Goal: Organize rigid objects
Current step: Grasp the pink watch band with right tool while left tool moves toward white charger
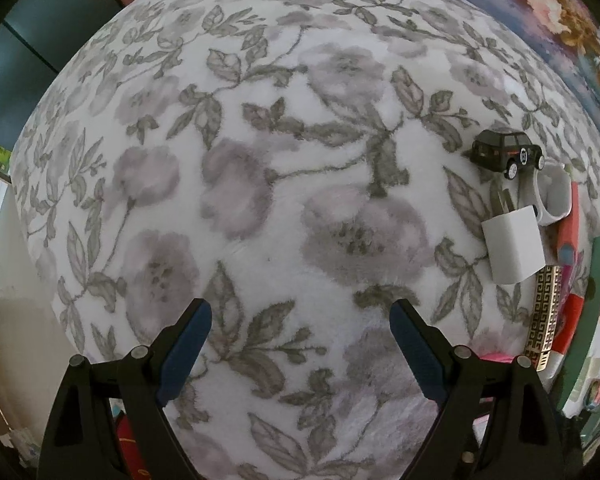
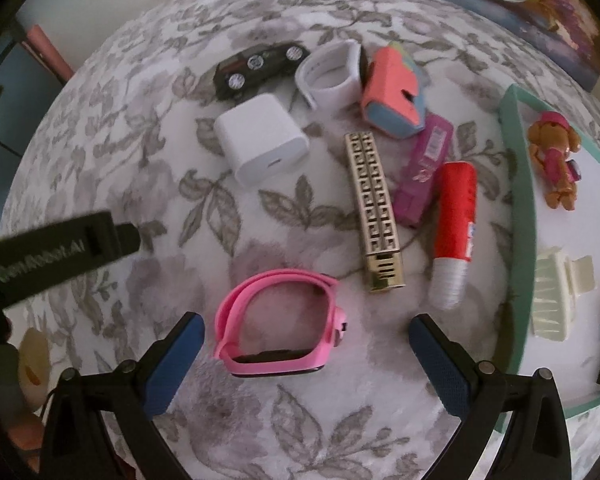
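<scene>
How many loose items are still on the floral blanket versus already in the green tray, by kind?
On the blanket:
Watches: 2, pink watch, white watch
Toy car: 1
Charger: 1
Gold case: 1
Red tube: 1
Pink box: 1
Coral toy: 1
In the green tray:
Figurine: 1
Hair claw: 1
Edge-cropped items: 2, unidentifiable
Total: 12

Left gripper and right gripper both gape wide.

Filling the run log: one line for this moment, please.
left gripper open, empty | right gripper open around pink watch | tray partly filled
</scene>
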Motion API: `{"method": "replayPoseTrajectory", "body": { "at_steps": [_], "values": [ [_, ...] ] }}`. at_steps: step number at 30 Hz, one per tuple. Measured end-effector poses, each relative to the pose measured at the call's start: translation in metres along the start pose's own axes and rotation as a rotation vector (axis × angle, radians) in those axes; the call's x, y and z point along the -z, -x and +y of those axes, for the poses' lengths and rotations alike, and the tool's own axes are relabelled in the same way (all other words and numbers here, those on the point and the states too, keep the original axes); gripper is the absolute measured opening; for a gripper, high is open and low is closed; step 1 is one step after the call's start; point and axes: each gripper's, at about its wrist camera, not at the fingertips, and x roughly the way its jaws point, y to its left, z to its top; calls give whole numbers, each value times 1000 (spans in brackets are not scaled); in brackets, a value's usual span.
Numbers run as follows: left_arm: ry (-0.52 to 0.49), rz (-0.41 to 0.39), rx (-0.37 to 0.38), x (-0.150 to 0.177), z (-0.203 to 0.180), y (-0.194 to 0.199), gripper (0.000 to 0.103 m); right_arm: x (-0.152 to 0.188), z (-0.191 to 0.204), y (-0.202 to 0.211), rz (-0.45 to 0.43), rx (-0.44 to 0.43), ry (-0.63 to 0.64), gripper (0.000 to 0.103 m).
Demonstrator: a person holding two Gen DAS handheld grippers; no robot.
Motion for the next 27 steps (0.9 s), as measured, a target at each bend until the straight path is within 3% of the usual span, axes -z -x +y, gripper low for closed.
{"method": "replayPoseTrajectory", "body": {
  "at_steps": [8, 27],
  "values": [
    [20, 6, 5, -2, 9, -3, 91, 2, 10, -10, -10, 81, 67, 103],
    [15, -2, 8, 0, 2, 1, 91, 5, 1, -4, -19, 64, 55, 99]
  ]
}}
